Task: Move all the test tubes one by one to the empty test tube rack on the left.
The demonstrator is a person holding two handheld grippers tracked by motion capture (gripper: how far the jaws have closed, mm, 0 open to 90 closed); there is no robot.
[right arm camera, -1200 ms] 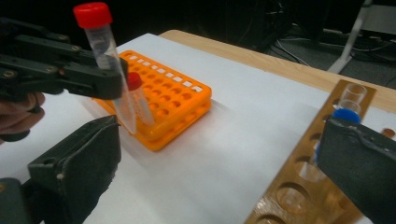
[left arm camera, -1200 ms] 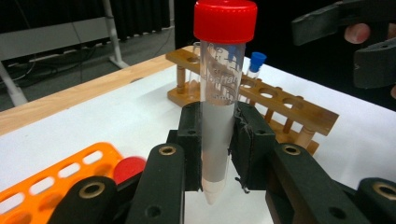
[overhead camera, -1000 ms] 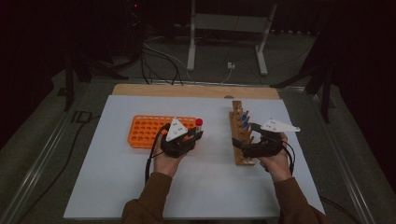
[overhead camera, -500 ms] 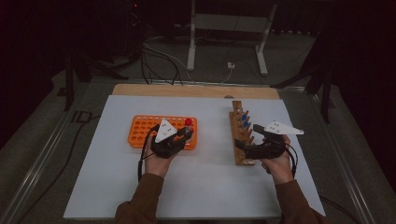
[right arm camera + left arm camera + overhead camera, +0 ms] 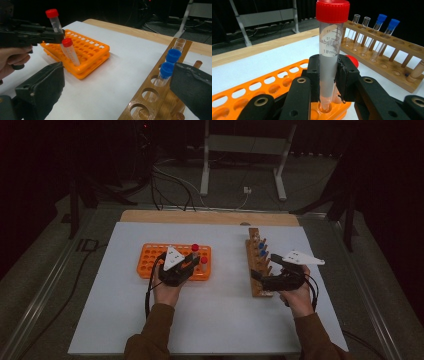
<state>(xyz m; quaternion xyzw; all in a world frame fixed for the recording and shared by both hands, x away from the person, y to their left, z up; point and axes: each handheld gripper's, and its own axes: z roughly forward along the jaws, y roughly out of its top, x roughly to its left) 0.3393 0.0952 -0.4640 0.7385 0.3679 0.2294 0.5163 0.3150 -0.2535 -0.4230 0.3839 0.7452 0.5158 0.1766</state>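
A broad strip of bare white mat point(image 5: 227, 270) lies open between the orange rack point(image 5: 150, 261) and the wooden rack point(image 5: 256, 270), and more lies free in front of both. Beside the tube held in the left gripper point(image 5: 328, 82), a second red-capped tube point(image 5: 70, 51) leans close, crowding that corner. Blue-capped tubes point(image 5: 170, 62) rise from the wooden rack's far holes.

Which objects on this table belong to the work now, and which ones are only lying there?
In use:
- left hand-held gripper, shut on the clear plastic tube with red cap
- orange plastic tube rack, with the tube tip in a hole

Lying about:
- second red-capped tube, standing in the rack
- wooden test-tube rack
- two blue-capped glass tubes
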